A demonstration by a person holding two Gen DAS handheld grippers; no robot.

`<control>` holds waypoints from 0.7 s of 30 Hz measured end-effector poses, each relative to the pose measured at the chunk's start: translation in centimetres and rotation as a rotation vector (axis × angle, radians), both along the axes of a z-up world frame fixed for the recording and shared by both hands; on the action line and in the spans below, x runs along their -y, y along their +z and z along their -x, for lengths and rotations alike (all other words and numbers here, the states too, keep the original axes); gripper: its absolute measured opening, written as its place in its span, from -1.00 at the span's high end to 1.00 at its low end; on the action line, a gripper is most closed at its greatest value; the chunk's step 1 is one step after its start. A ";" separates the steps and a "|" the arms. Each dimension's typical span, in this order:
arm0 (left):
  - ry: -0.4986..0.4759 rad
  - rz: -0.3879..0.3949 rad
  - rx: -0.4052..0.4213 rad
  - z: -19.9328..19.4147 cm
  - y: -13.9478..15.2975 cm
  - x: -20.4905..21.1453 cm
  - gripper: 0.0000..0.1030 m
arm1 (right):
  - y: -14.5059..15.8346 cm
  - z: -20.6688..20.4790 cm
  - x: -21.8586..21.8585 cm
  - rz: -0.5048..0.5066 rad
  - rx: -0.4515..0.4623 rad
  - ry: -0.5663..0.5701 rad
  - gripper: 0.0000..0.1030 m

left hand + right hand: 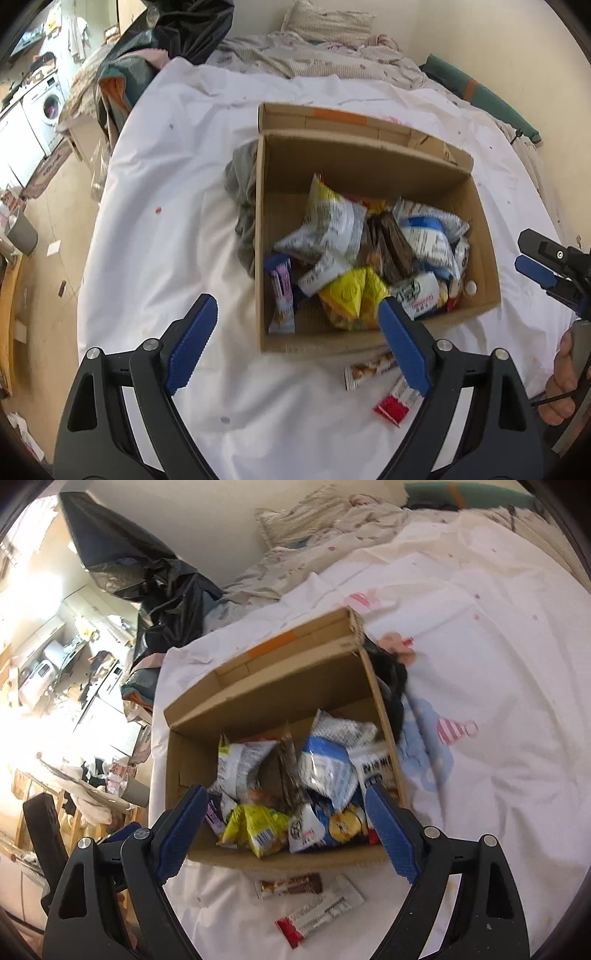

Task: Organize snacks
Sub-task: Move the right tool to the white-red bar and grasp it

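Observation:
An open cardboard box (484,254) on a white bed sheet holds several snack packets, among them a yellow packet (351,295) and a blue-and-white bag (428,232). The box also shows in the right wrist view (184,746). Two snack bars lie on the sheet in front of it: a brown-and-white one (290,884) and a red-and-white one (317,915). They also show in the left wrist view (369,367) (393,404). My left gripper (297,325) is open and empty above the box's near left corner. My right gripper (286,818) is open and empty above the box's near wall.
A grey cloth (243,199) lies against the box's left side. A crumpled quilt and pillow (325,33) lie at the head of the bed. A black plastic bag (147,576) sits at the bed's far left. A washing machine (46,105) stands left, beyond the bed.

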State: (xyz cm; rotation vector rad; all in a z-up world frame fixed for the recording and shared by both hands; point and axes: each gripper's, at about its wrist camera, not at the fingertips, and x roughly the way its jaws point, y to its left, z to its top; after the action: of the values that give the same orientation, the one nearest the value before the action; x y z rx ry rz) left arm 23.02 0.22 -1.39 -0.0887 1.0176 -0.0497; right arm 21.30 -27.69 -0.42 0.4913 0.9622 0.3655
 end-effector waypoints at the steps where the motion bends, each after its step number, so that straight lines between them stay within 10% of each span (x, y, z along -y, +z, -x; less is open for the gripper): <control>1: 0.000 0.002 -0.006 0.3 -0.1 0.0 -0.68 | -0.3 0.3 0.0 0.006 -0.011 -0.002 -0.74; 21: 0.056 0.039 -0.105 2.4 -2.7 0.0 -0.68 | -11.3 4.0 -2.9 0.001 -0.436 -0.016 -0.67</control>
State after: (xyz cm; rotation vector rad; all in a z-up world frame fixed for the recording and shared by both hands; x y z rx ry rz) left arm 20.64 0.22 -4.11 -0.1567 1.1192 -0.0145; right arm 17.33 -24.79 -11.77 0.5905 1.3793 0.2465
